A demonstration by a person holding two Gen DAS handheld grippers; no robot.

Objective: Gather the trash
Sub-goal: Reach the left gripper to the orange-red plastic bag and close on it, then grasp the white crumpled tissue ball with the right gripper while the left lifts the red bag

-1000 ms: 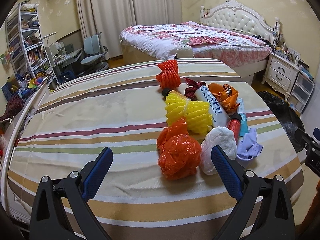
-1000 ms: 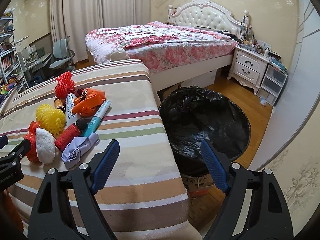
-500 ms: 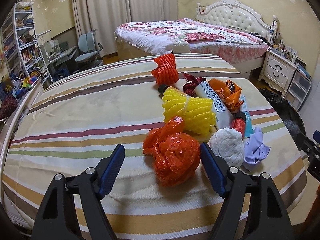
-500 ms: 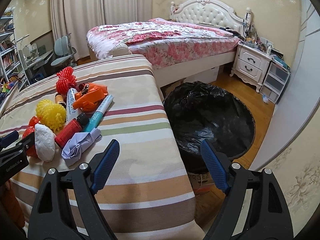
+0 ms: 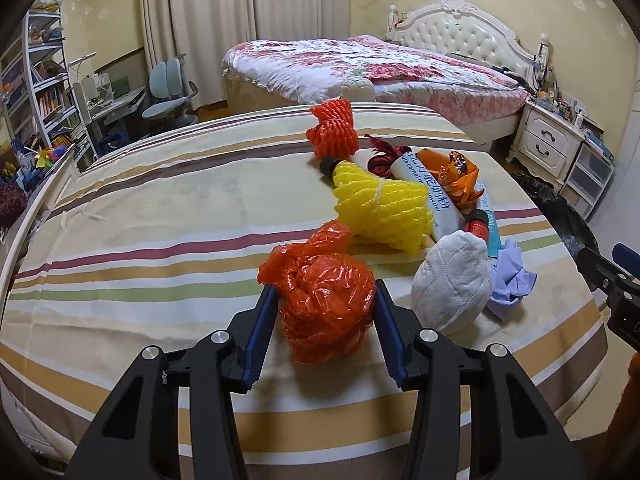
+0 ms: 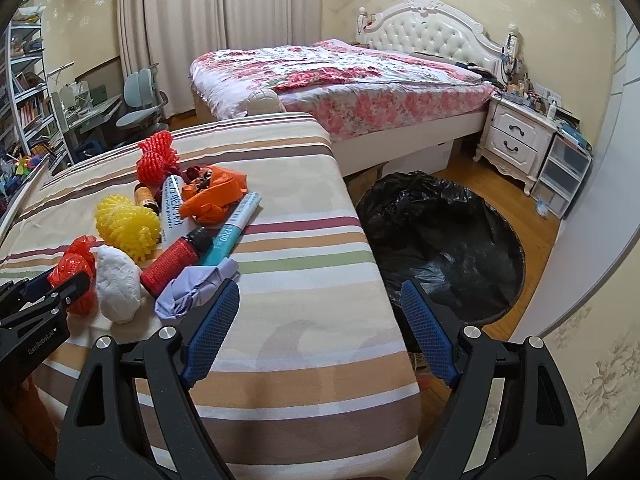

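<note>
The left tongs (image 5: 324, 300) are closing on the crumpled orange plastic bag (image 5: 326, 304), their ribbed blue pads (image 5: 260, 332) pressing its glossy, crinkled sides from left and right while it is sitting on the striped cloth of the counter (image 5: 160, 240). Just to the bag's right a white quilted paper wad (image 5: 452, 288) is lying, egg-shaped and soft-looking, and touching that, a crumpled lavender paper scrap (image 5: 512, 276).

The right tongs (image 6: 320, 316) are hanging wide apart with nothing between them, one mesh-textured blue pad (image 6: 214, 330) hovering over the counter's near right corner just beside the lavender scrap, the other over the gap beside the counter edge.

Farther back, a yellow foam net sleeve (image 5: 384, 212), knobbly and tied at the middle, is resting against a white tube with printed lettering (image 5: 432, 196). A red bottle with a black cap (image 6: 176, 262) and a teal-and-white tube (image 6: 234, 224) are lying side by side, slanting toward the pile. Beyond them an orange foil wrapper (image 5: 456, 178) is sitting folded and shiny, next to something dark red and crumpled (image 5: 384, 156). A small amber bottle (image 6: 145, 198) is poking out by the yellow sleeve. At the far end of the pile a red foam net (image 5: 334, 132) is bunching up in a pinched, ridged lump.

On the floor right of the counter a round bin lined with a black plastic bag (image 6: 440, 240) is standing open, its liner wrinkled and glossy. Behind it all, a bed with a floral quilt (image 6: 340, 80) is filling the room's far side.
</note>
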